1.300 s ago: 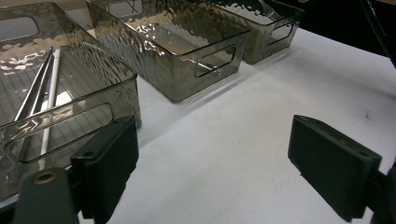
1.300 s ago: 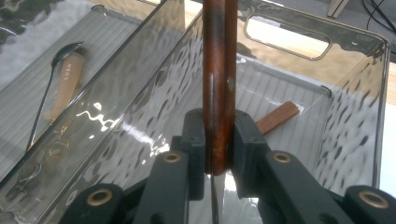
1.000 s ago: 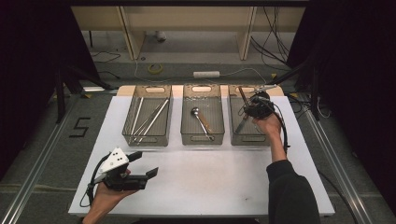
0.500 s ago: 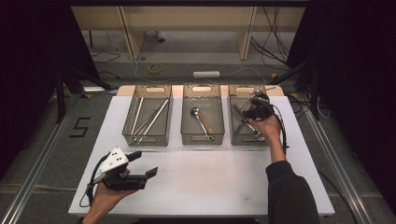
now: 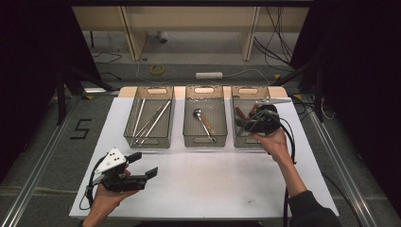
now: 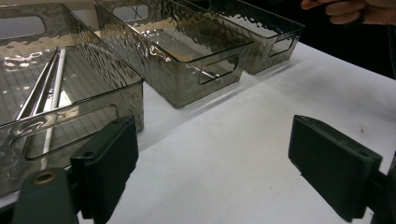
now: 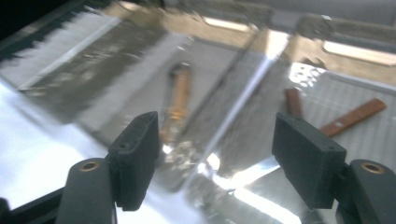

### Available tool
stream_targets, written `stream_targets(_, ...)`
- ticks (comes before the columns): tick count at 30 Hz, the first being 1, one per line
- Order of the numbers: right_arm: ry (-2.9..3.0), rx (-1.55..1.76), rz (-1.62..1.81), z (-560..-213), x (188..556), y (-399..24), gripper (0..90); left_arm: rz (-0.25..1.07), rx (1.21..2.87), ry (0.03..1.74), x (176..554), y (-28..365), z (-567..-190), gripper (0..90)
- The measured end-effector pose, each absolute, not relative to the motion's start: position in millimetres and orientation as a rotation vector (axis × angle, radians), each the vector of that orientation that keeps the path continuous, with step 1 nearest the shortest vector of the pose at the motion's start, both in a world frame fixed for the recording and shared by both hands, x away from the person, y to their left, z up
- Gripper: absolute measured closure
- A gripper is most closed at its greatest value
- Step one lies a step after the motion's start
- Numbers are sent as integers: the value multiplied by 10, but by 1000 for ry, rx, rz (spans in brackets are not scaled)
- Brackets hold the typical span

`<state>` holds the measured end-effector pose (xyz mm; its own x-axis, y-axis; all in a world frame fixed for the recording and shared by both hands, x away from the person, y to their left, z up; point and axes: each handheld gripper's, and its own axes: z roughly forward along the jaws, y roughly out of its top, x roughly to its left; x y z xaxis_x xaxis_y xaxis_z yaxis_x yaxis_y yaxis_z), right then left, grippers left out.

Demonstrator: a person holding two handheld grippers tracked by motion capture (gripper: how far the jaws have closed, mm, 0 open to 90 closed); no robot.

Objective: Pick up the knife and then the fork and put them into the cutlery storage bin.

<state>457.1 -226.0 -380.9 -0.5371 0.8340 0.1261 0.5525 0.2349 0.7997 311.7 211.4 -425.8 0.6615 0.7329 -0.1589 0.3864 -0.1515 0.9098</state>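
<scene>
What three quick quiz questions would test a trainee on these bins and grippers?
1. True or false: the right gripper grips a utensil.
2. How many bins stand on the table?
3. Which bin holds the ladle: A left bin, B middle bin, C right bin?

Key: 1 false, its jaws, just opened, stand apart with nothing between. 2 three. 3 B.
</scene>
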Motion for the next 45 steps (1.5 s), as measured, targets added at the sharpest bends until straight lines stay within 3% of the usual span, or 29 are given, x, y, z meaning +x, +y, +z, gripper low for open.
stream_targets(10, 2158, 1188, 1400, -3792, 3852, -2220, 278, 377, 1760, 913, 3128, 2132, -4261, 155)
stream_targets(24, 2107, 1120, 1550, -4064, 3254, -2256, 260, 361, 1761, 911, 3130, 2133, -4262, 155)
stream_targets(45, 2092, 1121, 1487, -4236, 3094, -2386, 227, 360, 1768, 905, 3127, 2122, -4266, 155)
